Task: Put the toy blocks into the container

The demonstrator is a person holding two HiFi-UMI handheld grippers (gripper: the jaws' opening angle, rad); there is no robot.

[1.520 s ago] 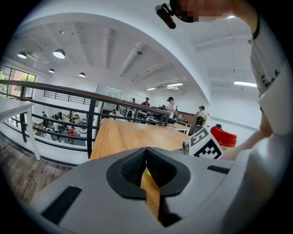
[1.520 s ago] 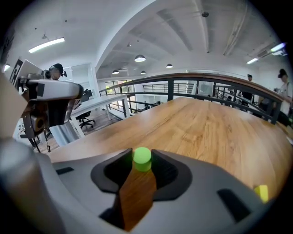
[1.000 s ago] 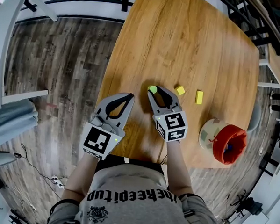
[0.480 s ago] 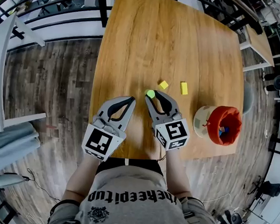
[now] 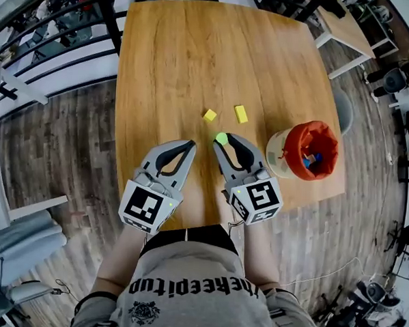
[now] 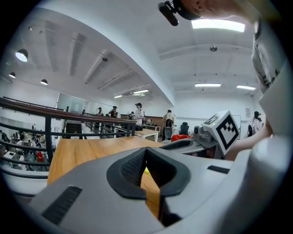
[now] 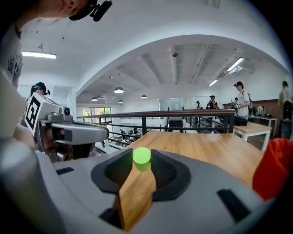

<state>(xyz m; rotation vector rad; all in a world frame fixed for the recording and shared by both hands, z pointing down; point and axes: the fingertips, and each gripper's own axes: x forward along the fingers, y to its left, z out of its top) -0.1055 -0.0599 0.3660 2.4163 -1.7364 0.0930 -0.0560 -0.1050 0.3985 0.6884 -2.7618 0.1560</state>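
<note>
Right gripper view: my right claw (image 7: 142,161) is closed to a narrow gap on the green block (image 7: 141,157), a short cylinder pinched at the very tips, one pad on each side. Bare wood of the table (image 7: 206,146) shows below and beyond it. Whether the block clears the tabletop, I cannot tell. The red container (image 7: 274,164) sits at the right edge of this frame.

Left gripper view: my left claw (image 6: 145,151) is fully closed, tips meeting, nothing between them.

Head view: the right claw (image 5: 221,139) lies just right of centre with the green block (image 5: 221,138) at its tip. The left claw (image 5: 192,144) lies beside it, left of centre, over the near part of the table (image 5: 196,56). A yellow cube (image 5: 209,114) and a yellow oblong block (image 5: 240,113) lie on the wood just above the claw tips, apart from each other. The container (image 5: 296,135) stands at right of centre near the table's right edge, with a few blocks showing inside.

Against the earlier frame: a second ago the green block was already in the right claw, but both yellow blocks lay to its right. Now it sits below and between them, and the container is nearer the right claw. The left claw has stayed closed and keeps its place in frame.
</note>
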